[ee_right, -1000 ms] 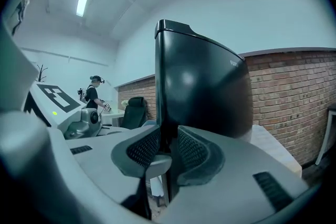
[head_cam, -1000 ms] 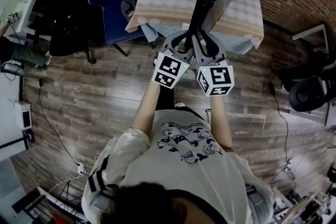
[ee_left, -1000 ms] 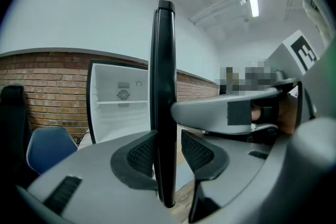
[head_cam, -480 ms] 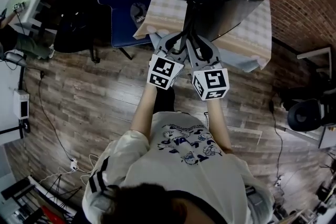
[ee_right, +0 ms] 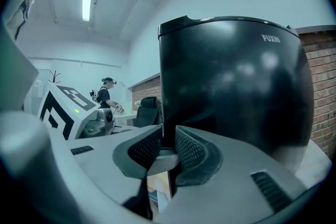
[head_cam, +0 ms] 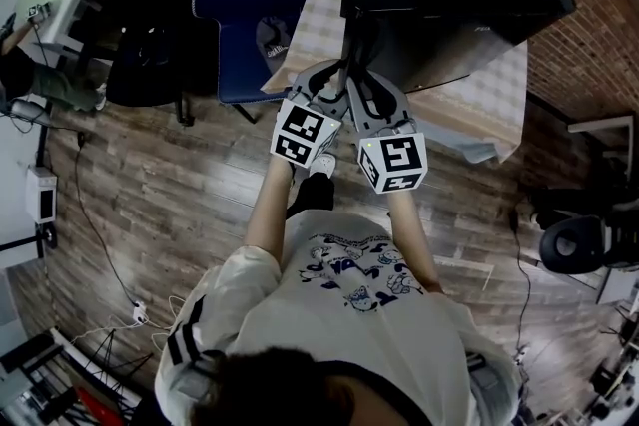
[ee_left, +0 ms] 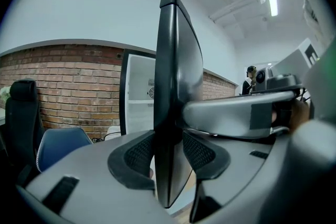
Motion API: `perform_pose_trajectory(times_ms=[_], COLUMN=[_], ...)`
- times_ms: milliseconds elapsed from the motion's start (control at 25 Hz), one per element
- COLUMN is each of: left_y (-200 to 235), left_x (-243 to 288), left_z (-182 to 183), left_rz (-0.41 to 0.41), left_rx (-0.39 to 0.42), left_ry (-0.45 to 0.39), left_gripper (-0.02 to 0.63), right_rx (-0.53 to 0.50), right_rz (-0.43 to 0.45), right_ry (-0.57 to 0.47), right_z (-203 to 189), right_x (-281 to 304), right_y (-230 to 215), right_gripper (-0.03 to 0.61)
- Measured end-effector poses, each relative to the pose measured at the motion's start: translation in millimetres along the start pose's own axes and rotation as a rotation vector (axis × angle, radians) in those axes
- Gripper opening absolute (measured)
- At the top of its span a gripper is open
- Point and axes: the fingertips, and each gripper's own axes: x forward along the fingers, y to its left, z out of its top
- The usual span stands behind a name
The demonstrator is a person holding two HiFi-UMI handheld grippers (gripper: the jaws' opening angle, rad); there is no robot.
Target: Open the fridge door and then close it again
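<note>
You are holding the open fridge door (head_cam: 449, 40) by its edge, left gripper (ee_left: 168, 155) and right gripper (ee_right: 168, 152) fingers both clamping it.

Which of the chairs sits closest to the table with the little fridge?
The blue chair, drawn up against the table's cloth-covered edge. The black chair stands farther off, on the blue one's far side from the table.

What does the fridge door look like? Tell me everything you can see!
The fridge door is a shiny black slab with rounded top corners and small pale lettering near its top. It stands upright, swung open, with the white inside of the fridge showing beside it. The left gripper and right gripper both pinch its free edge.
</note>
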Motion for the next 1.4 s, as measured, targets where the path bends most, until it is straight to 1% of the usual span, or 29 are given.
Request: perform_pose_trajectory(times_ms=[240,640,760,1120,1400], left_y=[44,96,108,141,154], left_x=[26,65,76,107,127], left_z=[7,19,23,32,39], left_rz=[-0.021,-0.110,-0.119,-0.113,-0.136], left_rx=[0.017,0.025,0.025,0.010,0.015], left_ry=[0.006,-0.007,-0.009,-0.025,-0.036], left_gripper=[0.166,0.169,0.169,0.166,0.159], right_rx=[0.010,0.029,0.039,0.085,0.085], right_rz=[-0.006,-0.060,-0.092,-0.179,-0.207], right_ry=[0.000,-0.020,-0.020,-0.024,-0.021], right_z=[8,19,21,26,25], right_x=[49,107,118,142,151], right_y=[-15,-42,-54,-93,-106], right_gripper=[0.092,0.084,0.084,0.084,0.084])
